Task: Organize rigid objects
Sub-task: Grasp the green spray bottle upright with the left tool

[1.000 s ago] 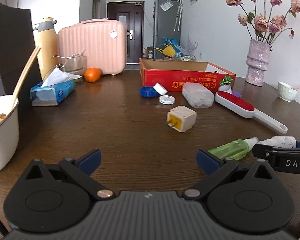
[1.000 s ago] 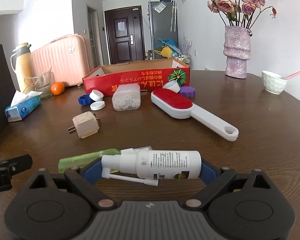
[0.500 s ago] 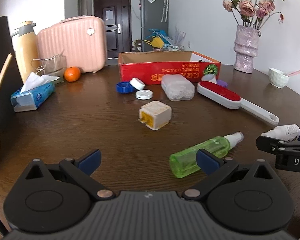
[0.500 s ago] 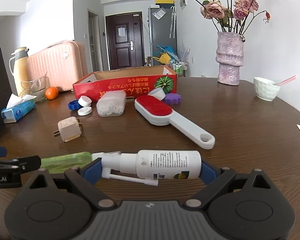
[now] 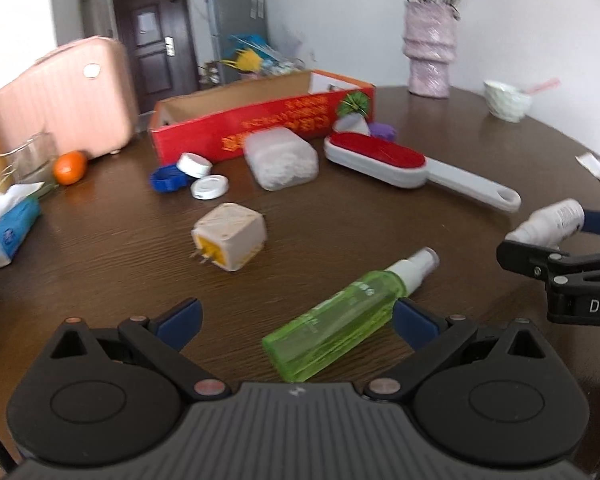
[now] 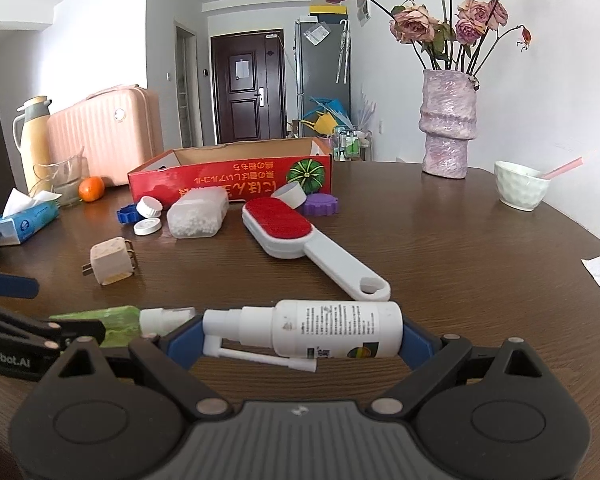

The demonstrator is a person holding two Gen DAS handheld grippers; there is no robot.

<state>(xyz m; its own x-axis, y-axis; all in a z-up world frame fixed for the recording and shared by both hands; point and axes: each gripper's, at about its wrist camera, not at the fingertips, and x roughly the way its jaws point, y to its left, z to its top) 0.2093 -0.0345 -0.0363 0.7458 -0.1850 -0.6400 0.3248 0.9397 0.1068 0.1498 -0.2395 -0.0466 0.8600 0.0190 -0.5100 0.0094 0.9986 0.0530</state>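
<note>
The right gripper (image 6: 300,338) is clamping a white spray bottle (image 6: 320,334) crosswise; the left gripper (image 5: 296,320) is standing open around a green bottle (image 5: 340,320) on the table (image 5: 120,248).

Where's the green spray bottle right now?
In the left wrist view the green bottle lies flat on the table, between the open left gripper's fingers, nozzle toward the right gripper; the plug adapter sits beyond it.
</note>
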